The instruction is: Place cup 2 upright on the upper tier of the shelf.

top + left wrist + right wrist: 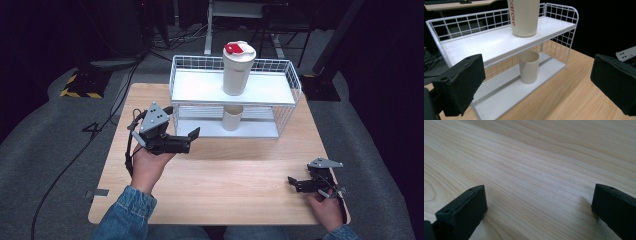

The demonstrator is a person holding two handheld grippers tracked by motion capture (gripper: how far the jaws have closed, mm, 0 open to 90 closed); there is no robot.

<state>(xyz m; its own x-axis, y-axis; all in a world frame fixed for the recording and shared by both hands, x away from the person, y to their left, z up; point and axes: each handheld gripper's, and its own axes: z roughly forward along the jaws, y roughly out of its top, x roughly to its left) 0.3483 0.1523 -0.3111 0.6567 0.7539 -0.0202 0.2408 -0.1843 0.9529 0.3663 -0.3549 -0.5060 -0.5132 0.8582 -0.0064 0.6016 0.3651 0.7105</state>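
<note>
On the bottom shelf of the white wire rack [287, 80] stood a small cup [528, 66]. Near it, the left gripper [182, 125] hung with jaws wide apart, holding nothing. Far away, the right gripper [295, 184] rested on the wooden table [235, 175], also spread and bare.

This looks like a lab or recording studio rather than a home. The small light wooden desk [220, 195] stands alone on grey carpet [45, 135], ringed by darkness. Black cables [75, 160] trail across the floor, yellow-and-black hazard tape [80, 93] marks an equipment base, and metal stand legs [207, 35] rise behind.
</note>
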